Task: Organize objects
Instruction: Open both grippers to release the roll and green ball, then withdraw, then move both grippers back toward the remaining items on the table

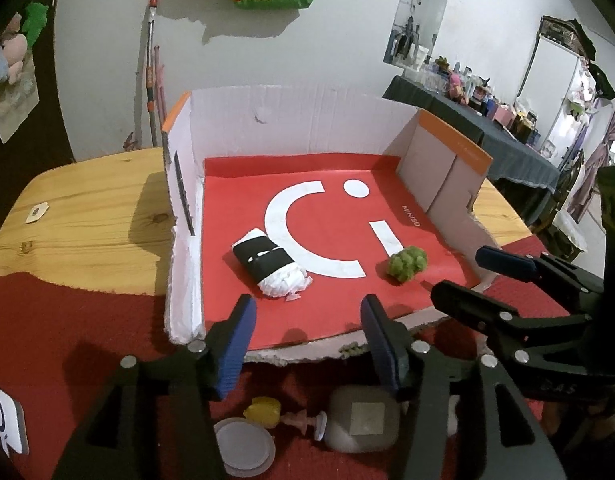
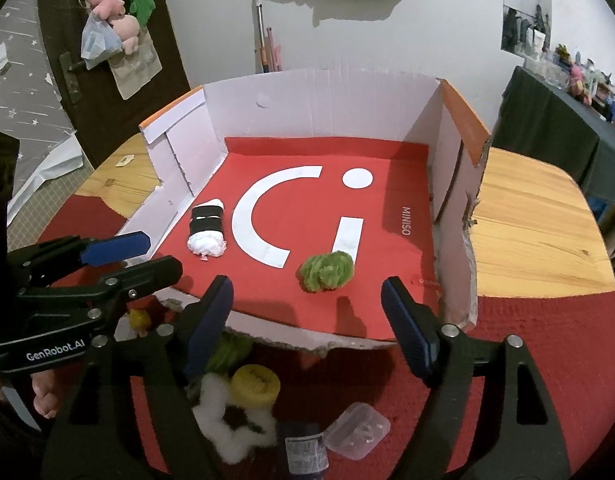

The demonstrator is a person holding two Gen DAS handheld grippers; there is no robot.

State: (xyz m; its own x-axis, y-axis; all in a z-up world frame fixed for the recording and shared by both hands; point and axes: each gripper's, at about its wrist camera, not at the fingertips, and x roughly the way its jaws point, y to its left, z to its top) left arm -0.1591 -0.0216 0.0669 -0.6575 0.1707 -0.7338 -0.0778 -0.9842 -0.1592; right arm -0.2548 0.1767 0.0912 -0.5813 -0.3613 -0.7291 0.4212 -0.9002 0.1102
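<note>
An open white cardboard box (image 1: 291, 120) (image 2: 319, 100) with a red Miniso floor stands on the table. In it lie a black-and-white rolled bundle (image 1: 271, 266) (image 2: 206, 228) at the left and a green fuzzy ball (image 1: 407, 262) (image 2: 326, 271) at the right. My left gripper (image 1: 307, 336) (image 2: 135, 256) is open and empty at the box's front edge. My right gripper (image 2: 307, 320) (image 1: 459, 276) is open and empty, just in front of the green ball.
On the red mat in front of the box lie a yellow lid (image 2: 255, 384), a white fluffy flower (image 2: 227, 420), a clear plastic case (image 2: 357, 428), a dark bottle (image 2: 305, 452), a grey box (image 1: 363, 416), a round white disc (image 1: 243, 444) and a yellow piece (image 1: 263, 410).
</note>
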